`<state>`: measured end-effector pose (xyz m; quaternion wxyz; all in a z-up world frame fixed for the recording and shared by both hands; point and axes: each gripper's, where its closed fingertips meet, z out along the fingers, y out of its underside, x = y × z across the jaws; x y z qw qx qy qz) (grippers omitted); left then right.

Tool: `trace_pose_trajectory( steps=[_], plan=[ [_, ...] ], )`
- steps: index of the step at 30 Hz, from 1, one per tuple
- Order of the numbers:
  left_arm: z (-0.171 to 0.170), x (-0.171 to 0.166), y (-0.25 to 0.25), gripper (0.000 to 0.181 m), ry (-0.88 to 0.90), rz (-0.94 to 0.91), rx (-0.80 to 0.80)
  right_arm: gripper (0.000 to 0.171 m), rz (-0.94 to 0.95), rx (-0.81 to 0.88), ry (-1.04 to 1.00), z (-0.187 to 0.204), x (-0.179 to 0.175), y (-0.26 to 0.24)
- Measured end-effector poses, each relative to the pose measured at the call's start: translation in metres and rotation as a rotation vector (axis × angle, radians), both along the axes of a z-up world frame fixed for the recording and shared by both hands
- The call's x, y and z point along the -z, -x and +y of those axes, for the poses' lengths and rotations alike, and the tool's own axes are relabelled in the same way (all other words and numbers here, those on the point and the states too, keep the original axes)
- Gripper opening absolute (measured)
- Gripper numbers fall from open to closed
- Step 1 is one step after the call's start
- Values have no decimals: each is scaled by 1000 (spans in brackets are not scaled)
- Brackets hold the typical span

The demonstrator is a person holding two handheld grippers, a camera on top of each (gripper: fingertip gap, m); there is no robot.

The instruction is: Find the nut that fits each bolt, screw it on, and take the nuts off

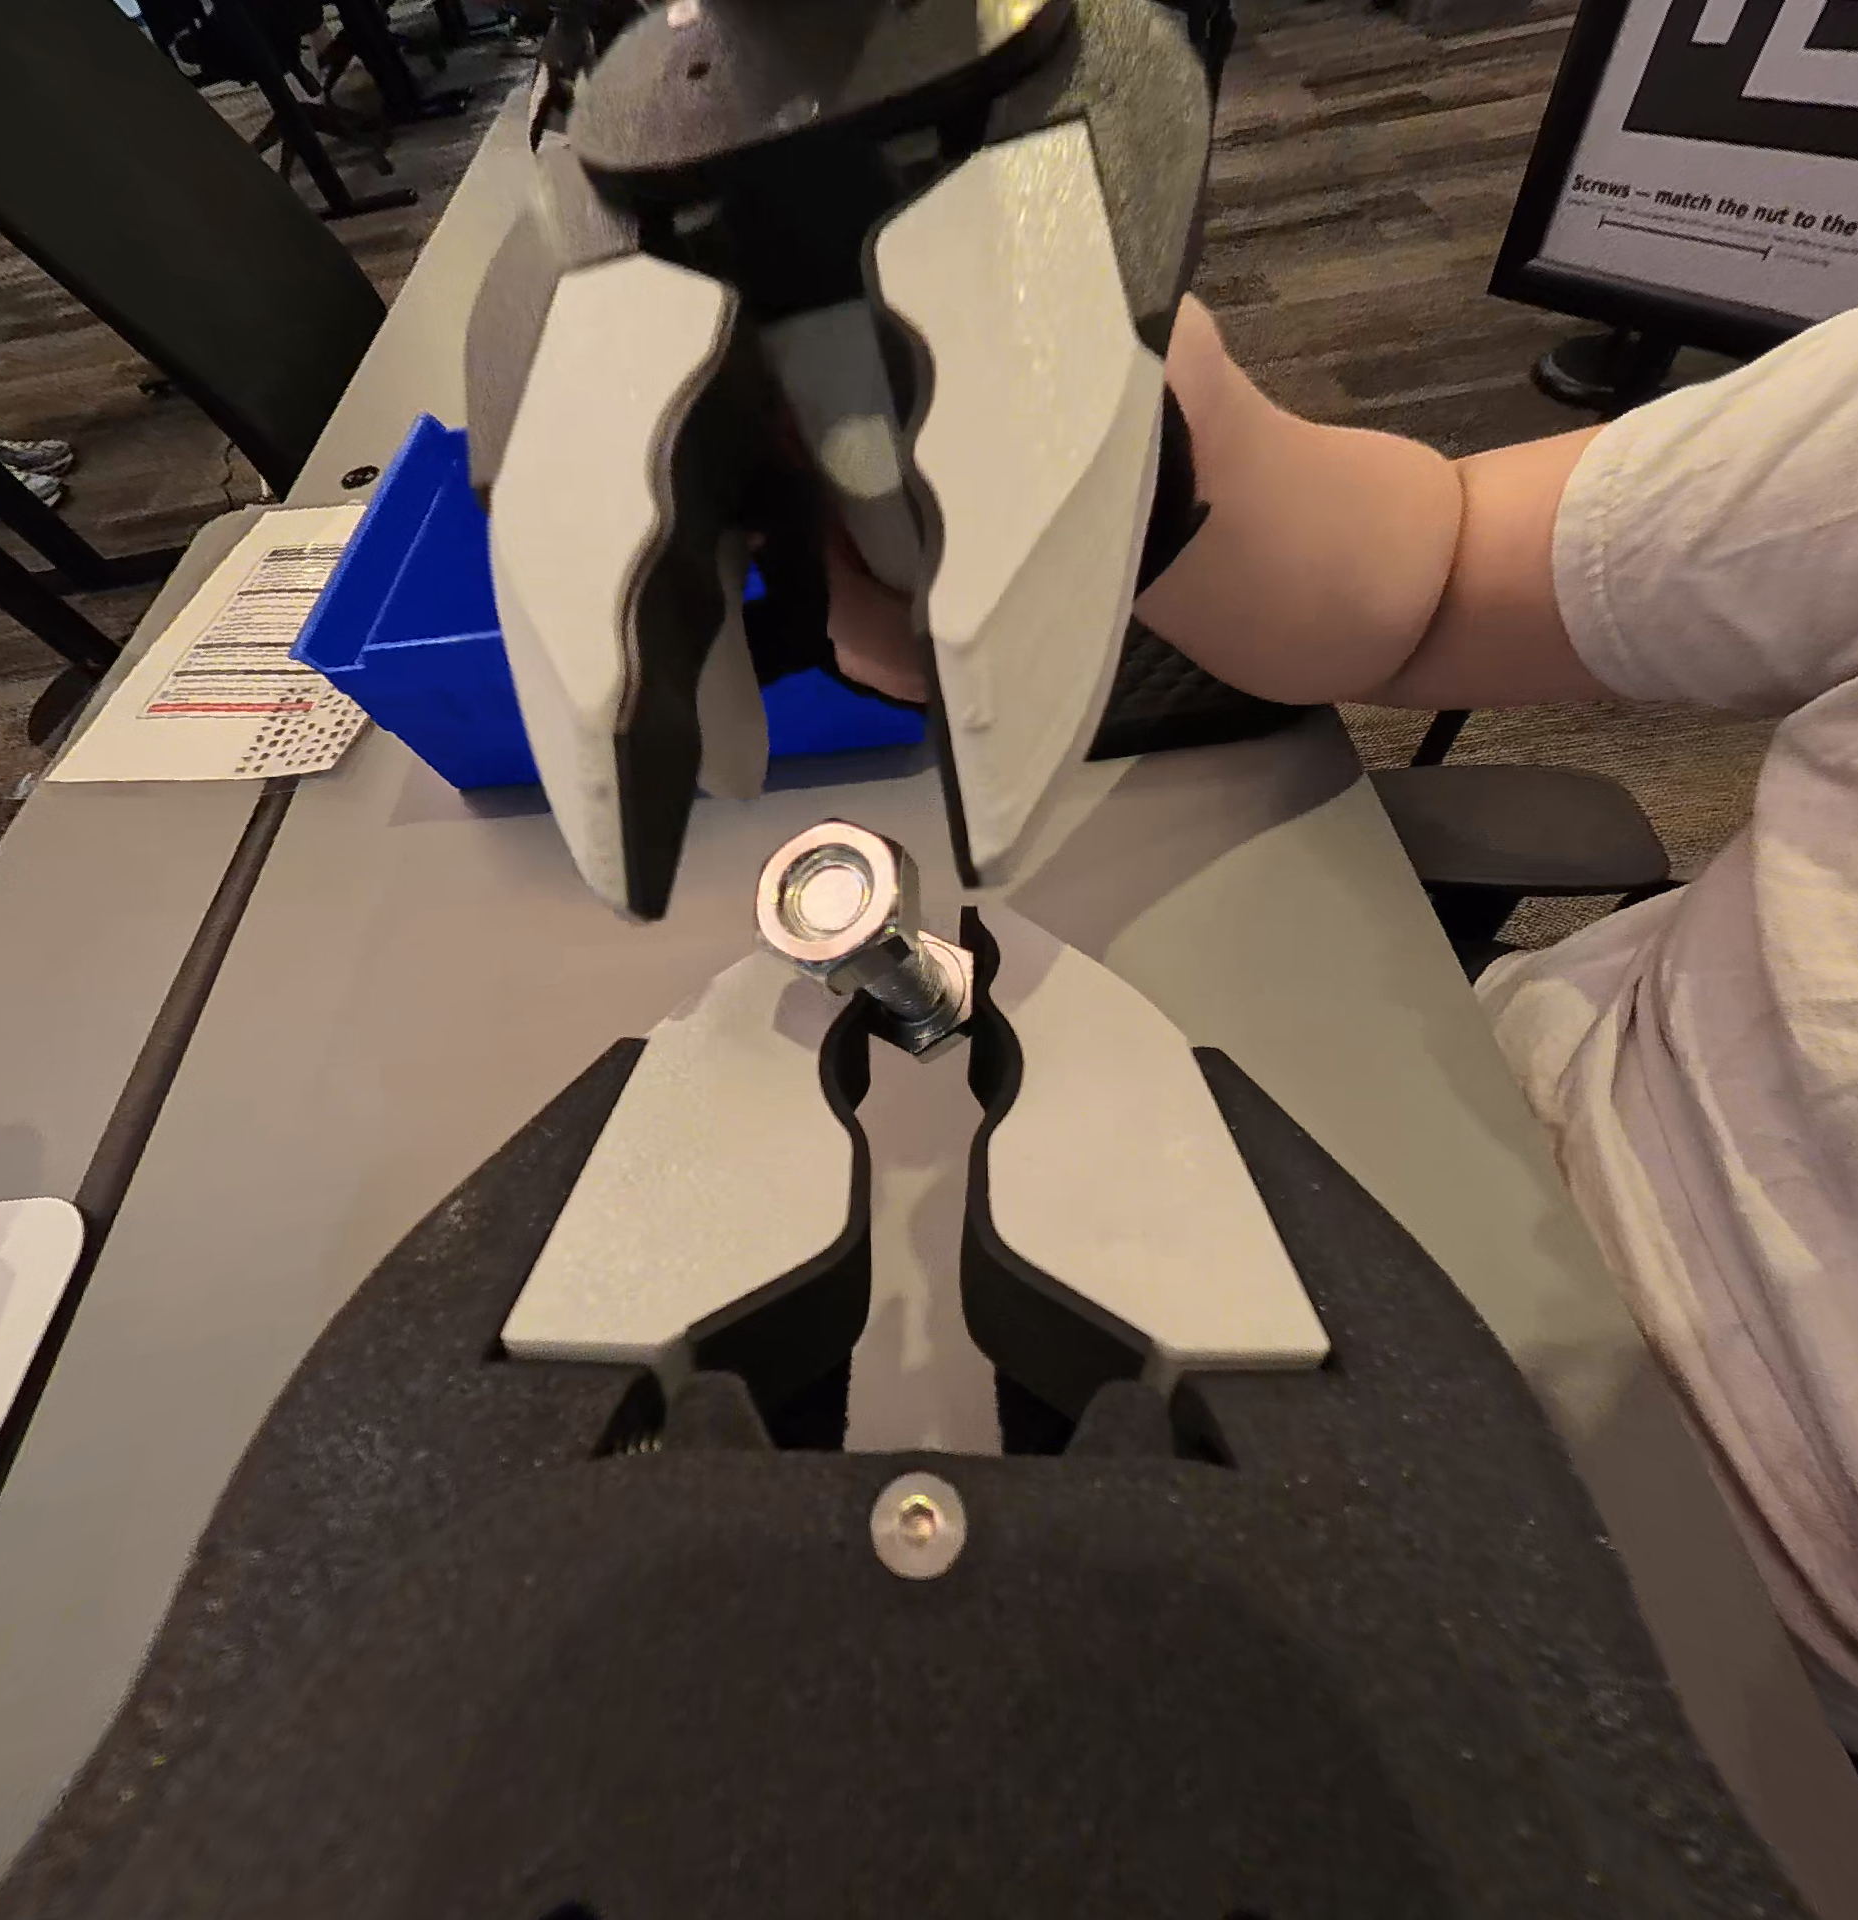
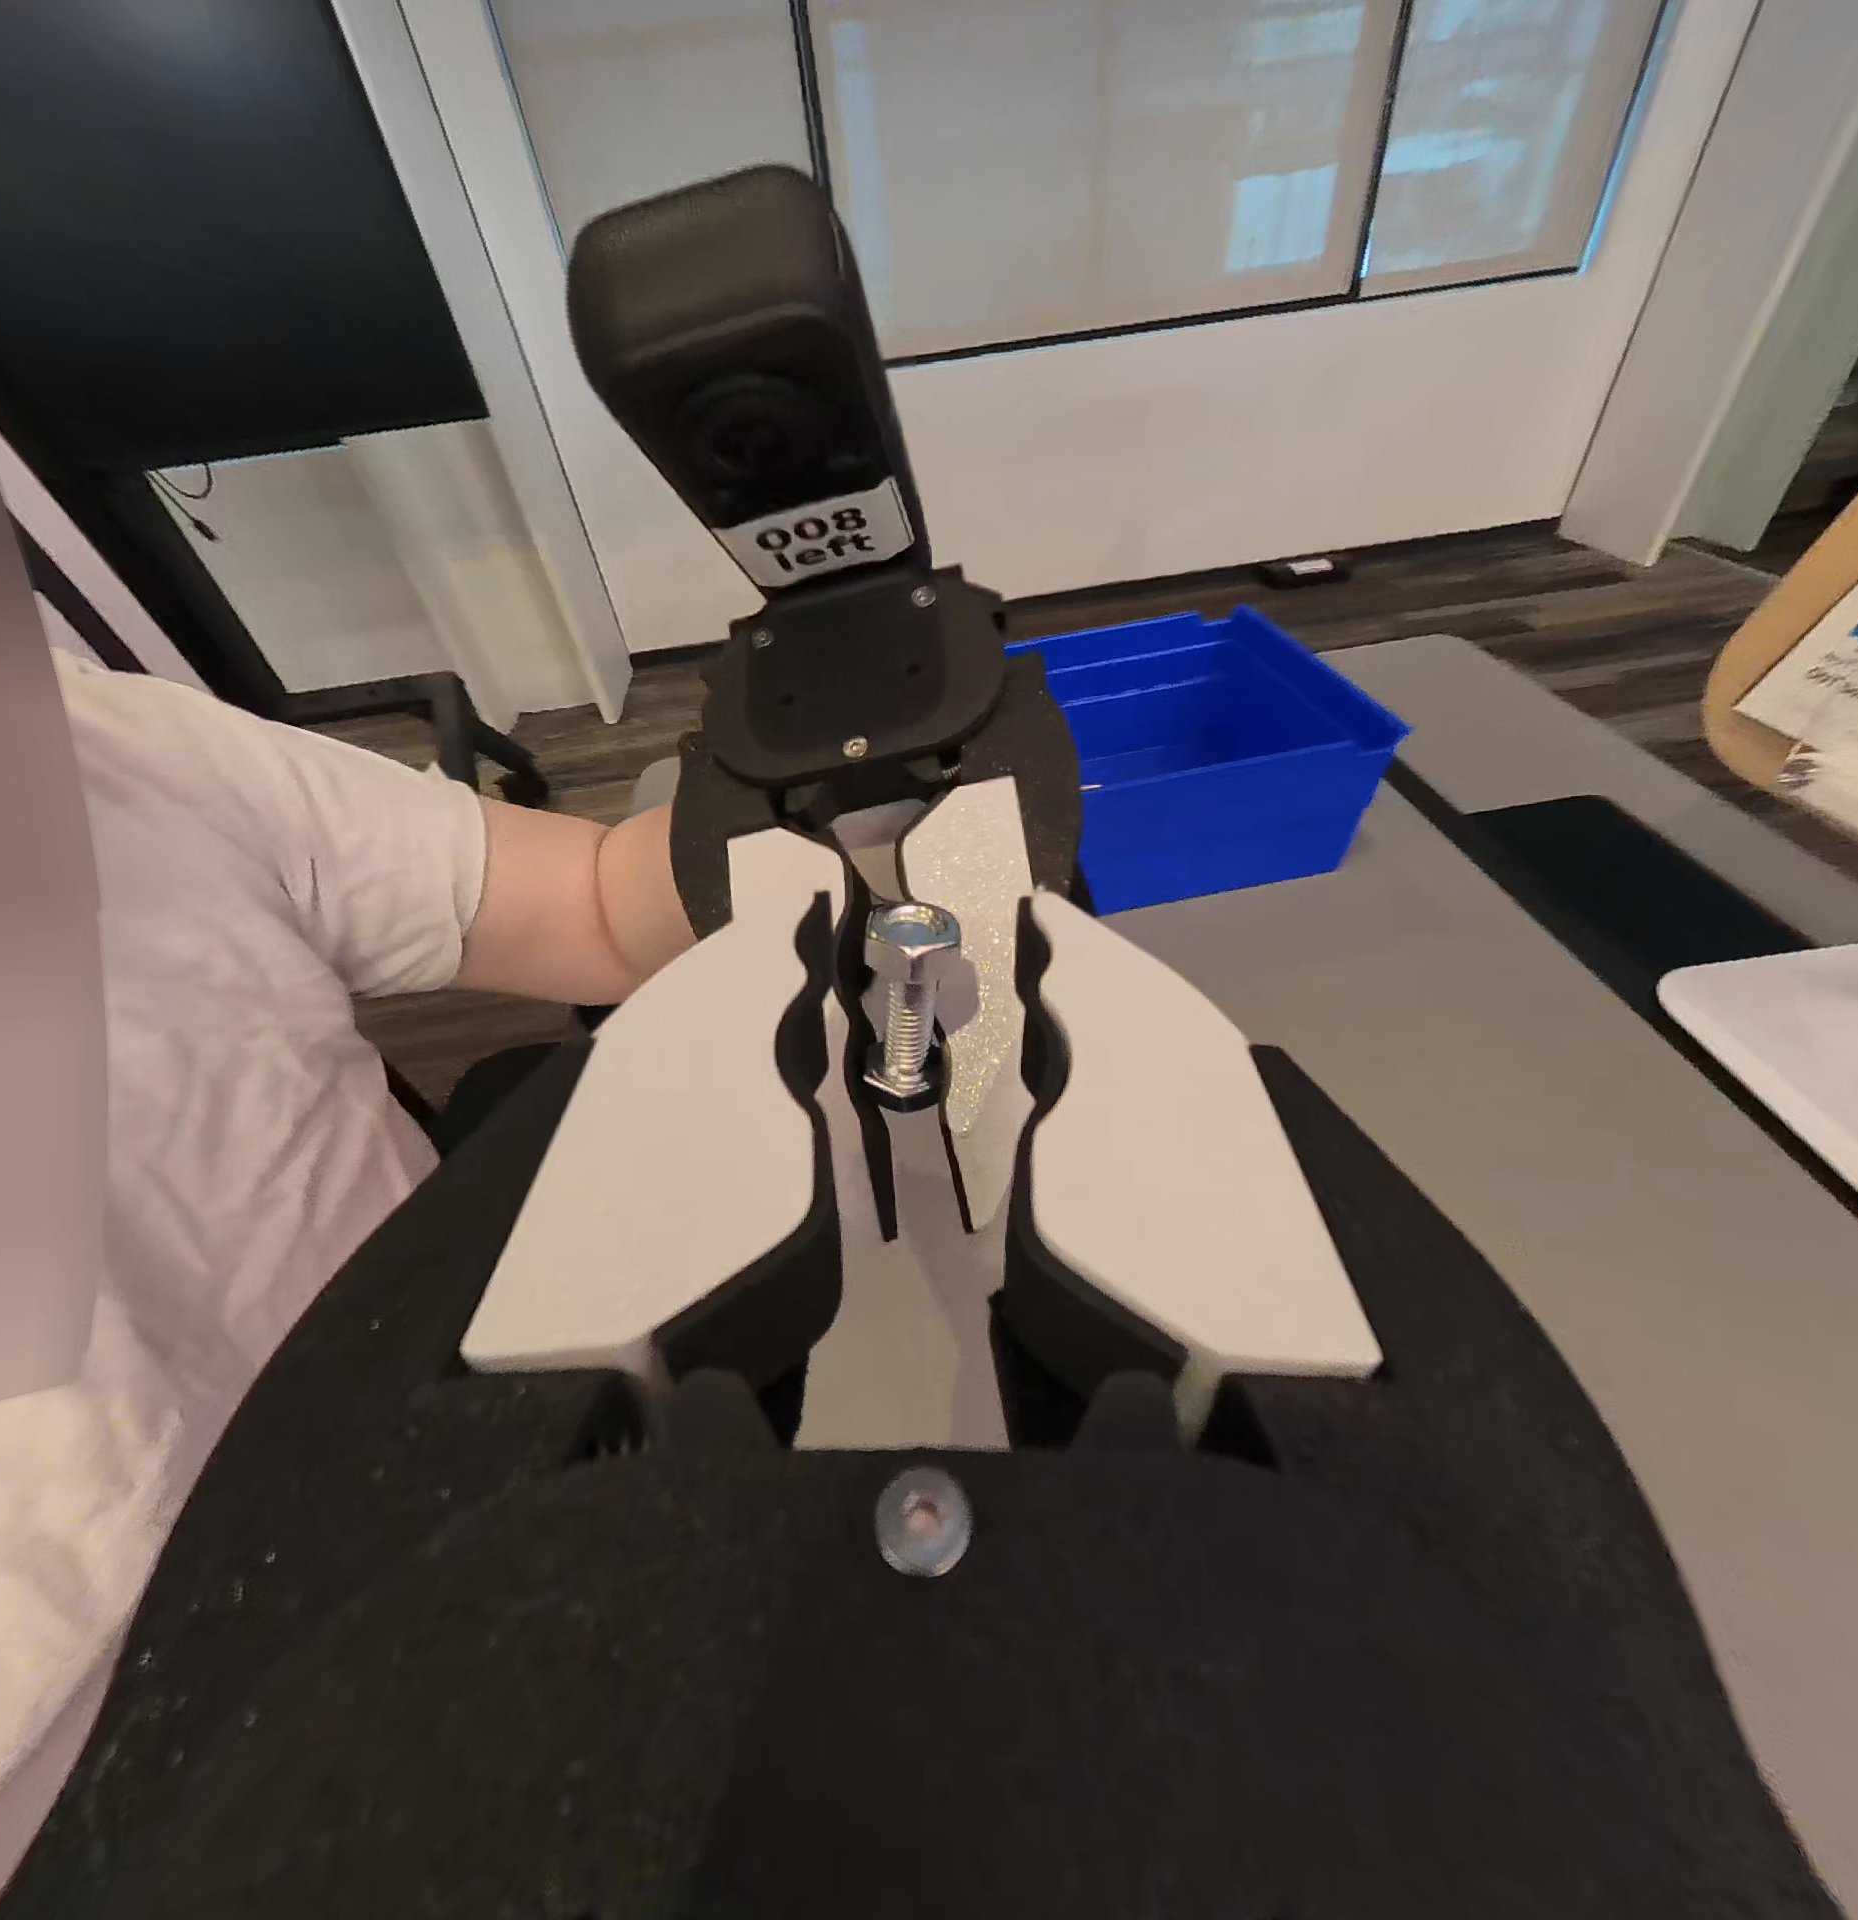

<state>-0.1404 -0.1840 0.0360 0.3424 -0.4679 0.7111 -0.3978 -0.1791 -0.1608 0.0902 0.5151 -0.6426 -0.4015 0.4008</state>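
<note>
Left gripper [image 1: 909,997]: black body, grey fingers, closed on the head end of a silver bolt [image 1: 883,987]. Bolt shaft points away from it, up off the grey worktop [image 1: 385,1039].

Nut [image 1: 837,904]: silver hexagon, threaded onto the far tip of the bolt, facing the left wrist camera.

Right gripper [image 1: 800,883]: comes in from the far side, fingers parted wider than the nut, one on each side of it, neither touching. From the right wrist view, its fingers [image 2: 696,1091] flank the bolt [image 2: 901,1029] and nut [image 2: 901,935] with clear gaps.

Blue bin [image 1: 405,644]: on the worktop, beyond the grippers.

Printed sheet [image 1: 229,665]: left of the bin, lying flat.
</note>
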Motion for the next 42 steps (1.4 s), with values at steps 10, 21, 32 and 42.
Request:
trace_pose_trajectory(
  steps=[10, 21, 32, 42],
  plan=[
    [3, -1, 0, 13, -2, -4, -9, 17, 11, -53, 10, 0, 10, 5],
    [30, 0, 2, 13, -4, 0, -135, 20, -4, 148, -89, -1, -4, -7],
    [32, -8, 4, 13, 5, -26, -138, 30, -35, 40, -22, 17, -7, 4],
    [44, -8, 4, 14, 27, -43, -170, 36, -69, 148, -157, 28, -5, -5]
  ],
)
